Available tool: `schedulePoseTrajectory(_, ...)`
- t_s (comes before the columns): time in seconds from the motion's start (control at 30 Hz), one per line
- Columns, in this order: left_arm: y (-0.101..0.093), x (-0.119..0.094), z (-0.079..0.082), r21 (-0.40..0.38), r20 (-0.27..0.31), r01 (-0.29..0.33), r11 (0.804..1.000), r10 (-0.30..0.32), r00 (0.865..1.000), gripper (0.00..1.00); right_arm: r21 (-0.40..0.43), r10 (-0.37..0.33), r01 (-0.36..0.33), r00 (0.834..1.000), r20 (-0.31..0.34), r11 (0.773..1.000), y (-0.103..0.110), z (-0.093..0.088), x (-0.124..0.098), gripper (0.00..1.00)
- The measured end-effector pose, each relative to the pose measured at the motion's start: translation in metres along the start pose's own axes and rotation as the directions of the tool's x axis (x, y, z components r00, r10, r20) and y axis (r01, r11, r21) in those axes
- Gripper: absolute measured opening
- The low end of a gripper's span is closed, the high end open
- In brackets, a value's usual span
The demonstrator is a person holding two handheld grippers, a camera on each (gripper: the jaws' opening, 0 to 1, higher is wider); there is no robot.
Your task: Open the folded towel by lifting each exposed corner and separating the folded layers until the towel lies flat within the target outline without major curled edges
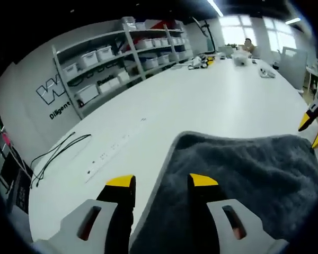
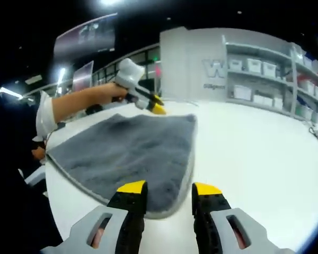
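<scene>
The left gripper (image 1: 162,183) hovers with its yellow-tipped jaws parted and empty, straddling the near edge of the grey towel (image 1: 244,180), one tip over the cloth and the other over bare white table (image 1: 212,100). Across the towel, the right gripper (image 2: 169,190) is likewise spread and holding nothing, its jaws poised just short of a rounded corner of the towel; in the right gripper view the left gripper appears beyond the towel's far edge, held in a person's hand (image 2: 103,94). The towel lies spread on the table near its edge, and whether a fold remains cannot be told; no target outline is visible around it.

The risk, by this reading, is a grab that catches two layers at once, or none: the plush pile hides where one layer ends. A pinch set too deep would drag the whole towel across the smooth table rather than peel a layer. Uneven pulls from the two sides could leave a curled hem. Cables (image 1: 58,153) lie on the table beyond the towel, and shelves of bins (image 1: 122,58) stand farther off.
</scene>
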State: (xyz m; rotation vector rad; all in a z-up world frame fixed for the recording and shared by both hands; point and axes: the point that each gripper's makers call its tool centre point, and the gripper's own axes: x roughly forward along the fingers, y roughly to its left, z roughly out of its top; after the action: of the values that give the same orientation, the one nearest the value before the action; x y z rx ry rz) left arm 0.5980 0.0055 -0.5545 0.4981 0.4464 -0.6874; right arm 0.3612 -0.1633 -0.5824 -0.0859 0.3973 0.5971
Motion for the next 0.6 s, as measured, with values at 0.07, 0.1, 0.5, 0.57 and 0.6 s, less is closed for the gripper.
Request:
schedulePoseTrajectory(0.07,-0.002,0.005,0.001,-0.006,0.000,0.011,1.000,-0.011,1.000,0.39,-0.003,-0.002,0.002,1.000,-0.001,1.000,-0.001,0.000,0.001,0.31)
schedulePoseTrajectory(0.1,-0.004,0.008,0.002,-0.012,0.001,0.019,1.000,-0.019,1.000,0.39,-0.005,-0.001,0.001,1.000,-0.004,1.000,-0.001,-0.001,0.001,0.31)
schedulePoseTrajectory(0.5,-0.015,0.040,0.016,-0.005,0.003,0.060,0.998,-0.060,0.998,0.35,0.017,0.004,-0.003,1.000,-0.007,1.000,-0.009,-0.003,0.009,0.30)
schedulePoseTrajectory(0.57,-0.017,0.045,0.017,-0.002,-0.002,0.066,0.998,-0.066,0.998,0.35,0.004,-0.022,0.022,1.000,-0.016,1.000,-0.013,-0.005,0.011,0.30)
schedulePoseTrajectory(0.6,-0.017,0.047,0.017,0.000,-0.004,0.067,0.998,-0.067,0.998,0.35,0.001,-0.024,0.025,1.000,-0.018,1.000,-0.014,-0.006,0.011,0.31)
